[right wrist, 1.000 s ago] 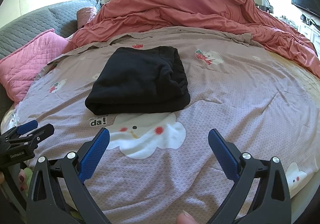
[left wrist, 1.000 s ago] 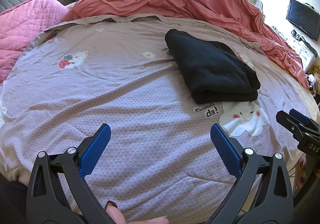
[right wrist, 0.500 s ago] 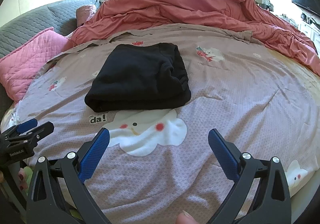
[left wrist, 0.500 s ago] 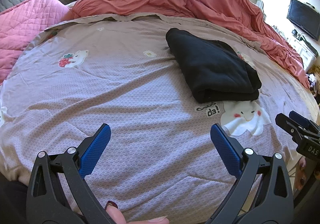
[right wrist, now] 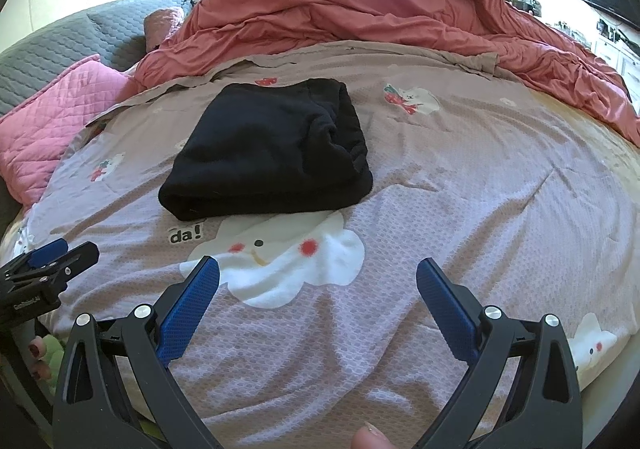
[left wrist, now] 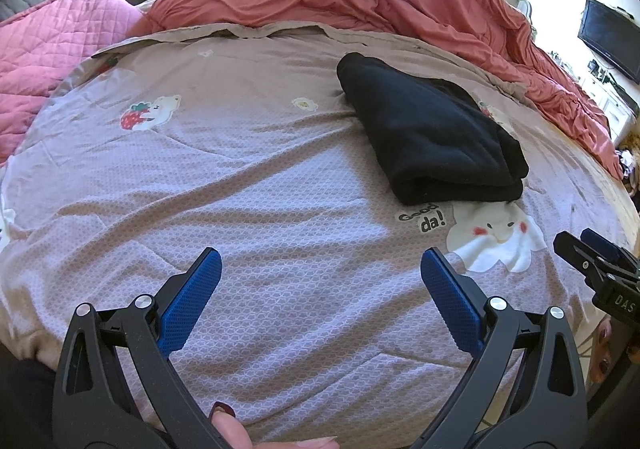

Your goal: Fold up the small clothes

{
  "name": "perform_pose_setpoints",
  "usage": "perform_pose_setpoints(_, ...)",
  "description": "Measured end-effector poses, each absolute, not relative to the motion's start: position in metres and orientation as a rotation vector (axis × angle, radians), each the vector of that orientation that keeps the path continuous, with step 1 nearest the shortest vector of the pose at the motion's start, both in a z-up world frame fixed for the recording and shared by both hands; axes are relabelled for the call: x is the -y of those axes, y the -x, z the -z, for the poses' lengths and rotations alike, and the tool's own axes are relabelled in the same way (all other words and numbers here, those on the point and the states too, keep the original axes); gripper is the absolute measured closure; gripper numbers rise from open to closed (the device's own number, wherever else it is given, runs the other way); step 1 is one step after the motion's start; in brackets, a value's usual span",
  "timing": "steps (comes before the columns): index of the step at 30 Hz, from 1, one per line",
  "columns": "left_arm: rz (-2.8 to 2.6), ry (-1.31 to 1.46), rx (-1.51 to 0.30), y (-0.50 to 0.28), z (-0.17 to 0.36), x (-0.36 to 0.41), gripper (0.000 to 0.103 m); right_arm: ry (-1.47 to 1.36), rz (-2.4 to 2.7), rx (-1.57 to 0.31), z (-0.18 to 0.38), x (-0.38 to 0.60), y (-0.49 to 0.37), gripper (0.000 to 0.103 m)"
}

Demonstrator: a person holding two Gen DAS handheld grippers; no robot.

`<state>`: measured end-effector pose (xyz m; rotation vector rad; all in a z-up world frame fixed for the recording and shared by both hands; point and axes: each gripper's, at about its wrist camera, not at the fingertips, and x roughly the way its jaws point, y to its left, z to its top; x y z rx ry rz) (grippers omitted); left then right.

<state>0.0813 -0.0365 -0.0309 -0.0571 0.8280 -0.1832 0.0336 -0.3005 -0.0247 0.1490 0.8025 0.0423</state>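
A black garment (left wrist: 432, 137), folded into a thick rectangular bundle, lies on the mauve printed bedspread (left wrist: 256, 185) of a bed, its near folded edge just touching a white cloud-face print (right wrist: 280, 261) and the lettering "da!" (right wrist: 186, 237). In the left wrist view the bundle sits ahead and to the right of the left tongs (left wrist: 320, 289); in the right wrist view it lies ahead and slightly left of the right tongs (right wrist: 318, 285). Both pairs of tongs are released, their blue-padded jaws spread wide with nothing between them, hovering over bare bedspread well apart from the garment. Each pair also shows at the edge of the other's view: the right tongs low at the right edge of the left wrist view, the left tongs low at the left edge of the right wrist view. A fingertip (left wrist: 228, 429) shows at the bottom of the left wrist view. Behind the garment a salmon-red duvet (right wrist: 380, 5) is heaped across the far side of the bed, with a pink quilted pillow (left wrist: 56, 45) and a grey quilted headboard (right wrist: 64, 45) to the left. A dark screen (left wrist: 612, 37) hangs on the wall at right.
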Motion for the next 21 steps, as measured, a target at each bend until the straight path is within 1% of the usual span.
perform_pose_setpoints(4, 0.182, 0.058, -0.825, -0.082, 0.031, 0.038, 0.01, -0.163, -0.013, -0.811, 0.028, 0.308, -0.034, 0.005)
perform_pose_setpoints(7, 0.198, 0.071, -0.786, -0.08, 0.025, 0.035, 0.01, -0.184, 0.034, -0.822, 0.031, 0.32, -0.031, 0.005)
perform_pose_setpoints(10, 0.215, 0.1, -0.771, -0.083, 0.019, 0.027, 0.01, -0.21, 0.119, -0.832, 0.035, 0.343, -0.026, 0.005)
perform_pose_setpoints(13, 0.179, 0.121, -0.777, -0.097, 0.014, 0.006, 0.01, -0.268, 0.287, -0.815, 0.035, 0.388, -0.009, 0.005)
perform_pose_setpoints(16, 0.086, 0.152, -0.803, -0.124, 0.011, -0.043, 0.009, -0.293, 0.488, -0.782, 0.037, 0.438, 0.014, 0.005)
perform_pose_setpoints(21, -0.212, 0.109, -0.806, -0.168, 0.011, -0.16, 0.009, -0.353, 1.001, -0.736, 0.053, 0.562, 0.092, 0.005)
